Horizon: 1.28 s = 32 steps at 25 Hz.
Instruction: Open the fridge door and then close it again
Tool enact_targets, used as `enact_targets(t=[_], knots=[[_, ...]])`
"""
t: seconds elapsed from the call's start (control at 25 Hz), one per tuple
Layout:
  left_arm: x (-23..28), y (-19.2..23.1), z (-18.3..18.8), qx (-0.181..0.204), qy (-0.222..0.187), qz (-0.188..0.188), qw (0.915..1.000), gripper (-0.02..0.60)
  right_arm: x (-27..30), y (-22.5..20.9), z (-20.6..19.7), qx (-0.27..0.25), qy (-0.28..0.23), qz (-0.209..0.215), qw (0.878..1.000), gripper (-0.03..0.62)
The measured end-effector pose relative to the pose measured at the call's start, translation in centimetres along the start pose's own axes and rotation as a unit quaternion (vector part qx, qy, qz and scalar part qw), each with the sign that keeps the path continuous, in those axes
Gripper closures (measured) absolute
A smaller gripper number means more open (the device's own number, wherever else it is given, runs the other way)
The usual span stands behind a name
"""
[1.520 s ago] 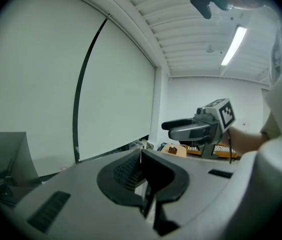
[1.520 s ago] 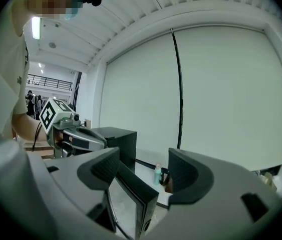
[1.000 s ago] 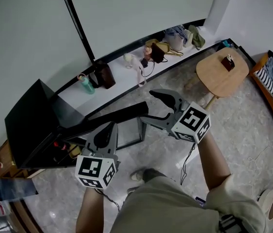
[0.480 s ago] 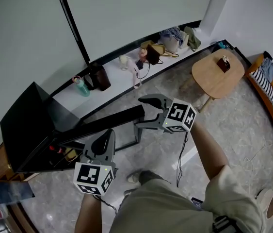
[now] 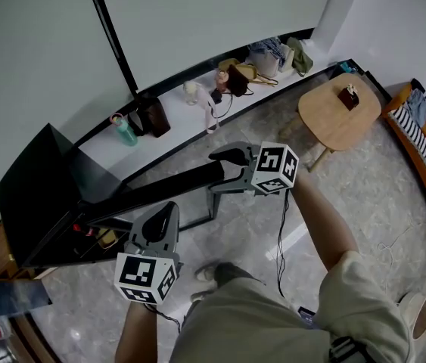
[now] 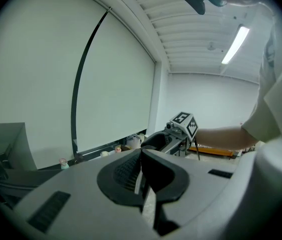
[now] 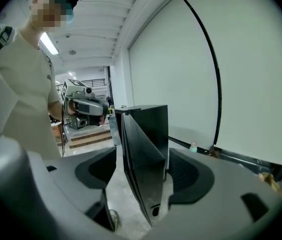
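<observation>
R gripper (image 5: 226, 171) jaws just opened wide, straddling the edge of the open fridge door (image 5: 152, 191), pads not touching. We should clamp squarely, then swing it shut slowly. L gripper (image 6: 142, 156) closed, empty.

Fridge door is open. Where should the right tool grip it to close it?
The free vertical edge of the fridge door, approached end-on: it's a thin upright slab there. The right tool, jaws just opened wide, straddles that edge without pressing on it.
</observation>
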<state>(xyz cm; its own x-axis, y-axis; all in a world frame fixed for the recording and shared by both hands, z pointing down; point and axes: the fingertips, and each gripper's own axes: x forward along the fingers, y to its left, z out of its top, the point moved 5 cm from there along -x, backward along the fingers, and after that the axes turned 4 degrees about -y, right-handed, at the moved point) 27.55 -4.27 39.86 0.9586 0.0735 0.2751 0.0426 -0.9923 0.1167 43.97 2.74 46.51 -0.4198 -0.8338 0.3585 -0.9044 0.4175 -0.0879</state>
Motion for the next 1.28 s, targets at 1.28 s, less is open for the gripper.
enact_targets(t=[1.28], knots=[[-5.9,-1.1,-1.5,-0.008,-0.005,0.023,0.9997,0.574,-0.8,7.3,-0.7,0.001,0.033,-0.011,0.999,0.376]])
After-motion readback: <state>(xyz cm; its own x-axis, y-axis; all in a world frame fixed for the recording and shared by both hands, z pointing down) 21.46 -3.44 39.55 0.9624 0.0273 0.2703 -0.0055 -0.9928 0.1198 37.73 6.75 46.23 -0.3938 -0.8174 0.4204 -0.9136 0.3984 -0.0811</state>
